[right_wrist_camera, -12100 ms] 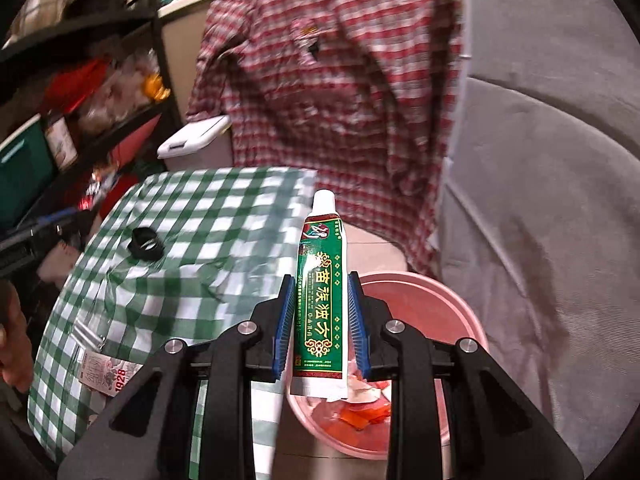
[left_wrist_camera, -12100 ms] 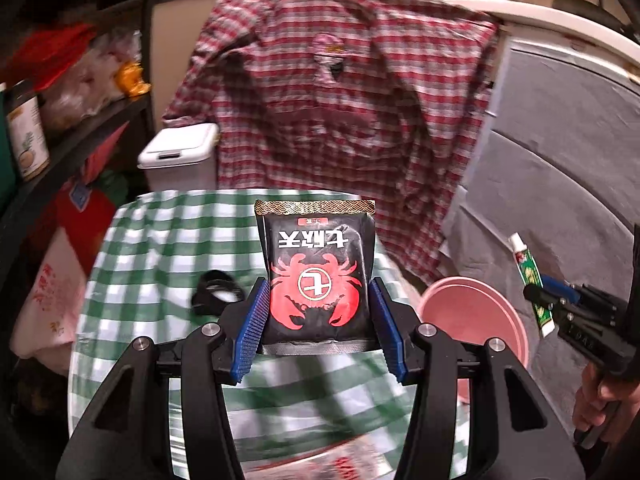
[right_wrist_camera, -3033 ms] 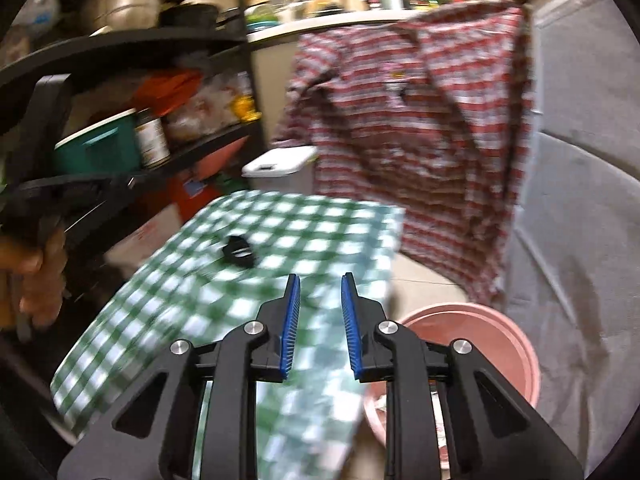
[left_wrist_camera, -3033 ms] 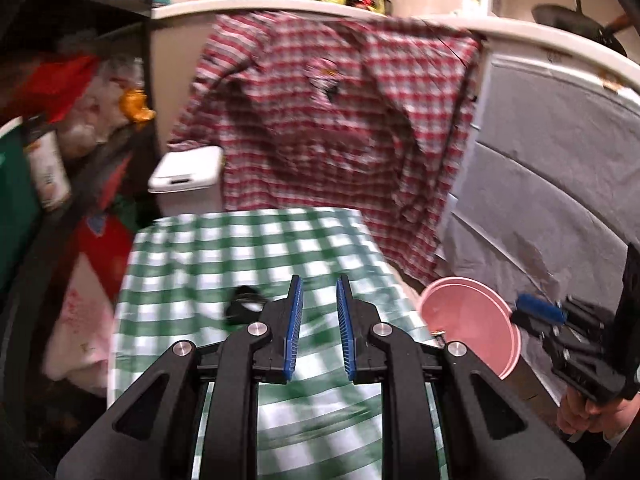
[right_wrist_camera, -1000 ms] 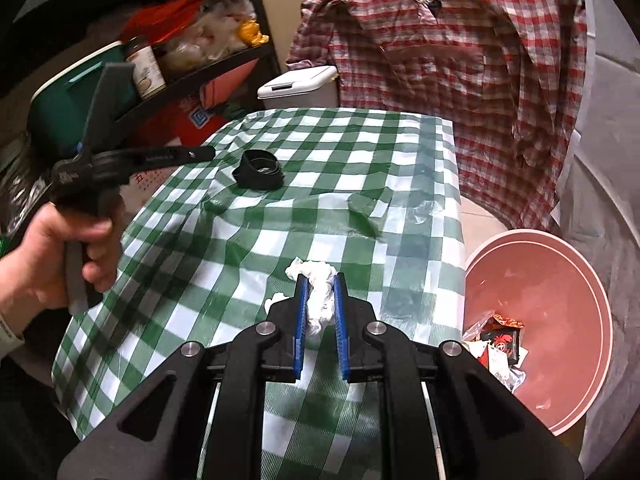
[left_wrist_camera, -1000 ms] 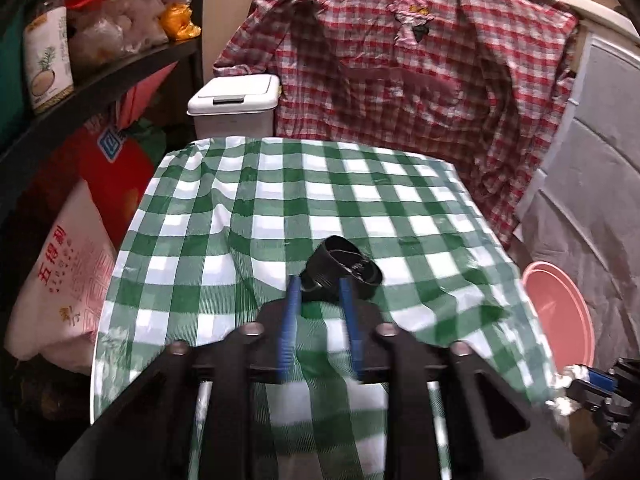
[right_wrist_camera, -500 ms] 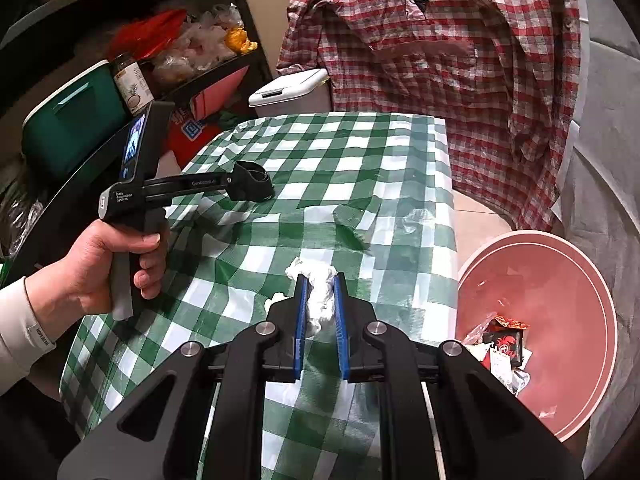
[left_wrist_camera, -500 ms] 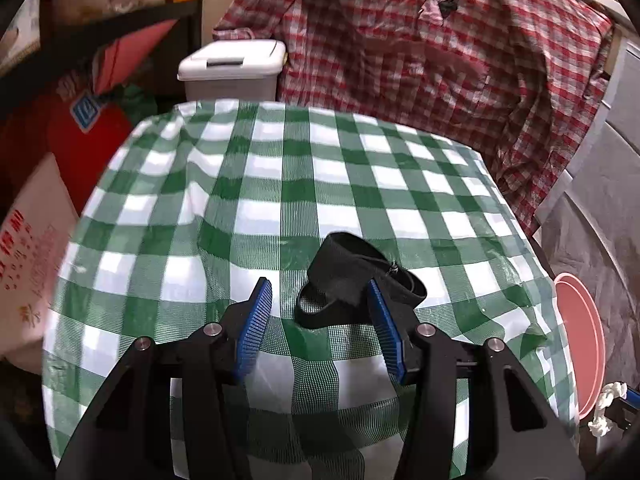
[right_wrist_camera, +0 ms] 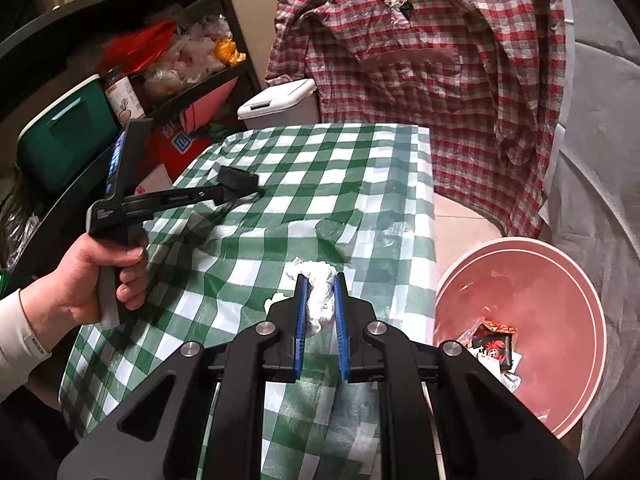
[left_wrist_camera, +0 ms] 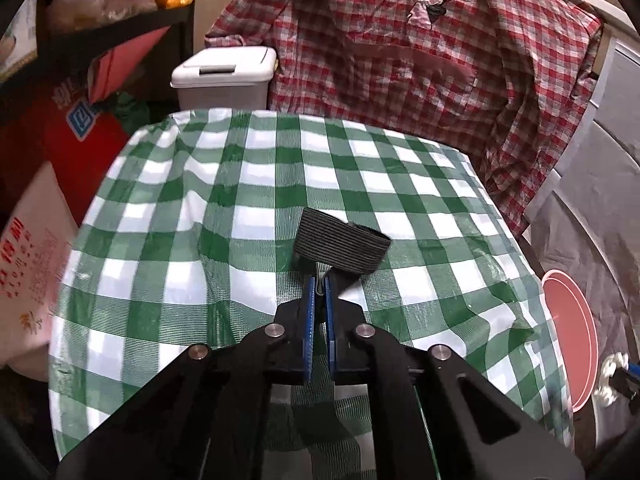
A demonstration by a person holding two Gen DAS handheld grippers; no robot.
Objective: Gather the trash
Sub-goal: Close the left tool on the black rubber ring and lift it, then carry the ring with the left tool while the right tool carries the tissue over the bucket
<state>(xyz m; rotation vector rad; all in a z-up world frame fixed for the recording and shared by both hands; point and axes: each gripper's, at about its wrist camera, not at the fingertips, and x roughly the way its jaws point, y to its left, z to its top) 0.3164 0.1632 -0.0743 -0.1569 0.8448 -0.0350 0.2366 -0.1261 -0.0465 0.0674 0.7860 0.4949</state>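
Now, your L gripper pinches the black band by its near edge on the cloth; R gripper clamps the tissue. Lift both straight up w/o snagging cloth, swing over the pink bin, then let go.

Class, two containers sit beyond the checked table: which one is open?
The pink basin right of the table, open-topped with wrappers inside; the white bin behind has its lid shut.

A small table draped in a green-and-white checked tablecloth carries a black ribbed elastic band near its middle. On the floor just right of the table stands a pink basin holding wrappers.
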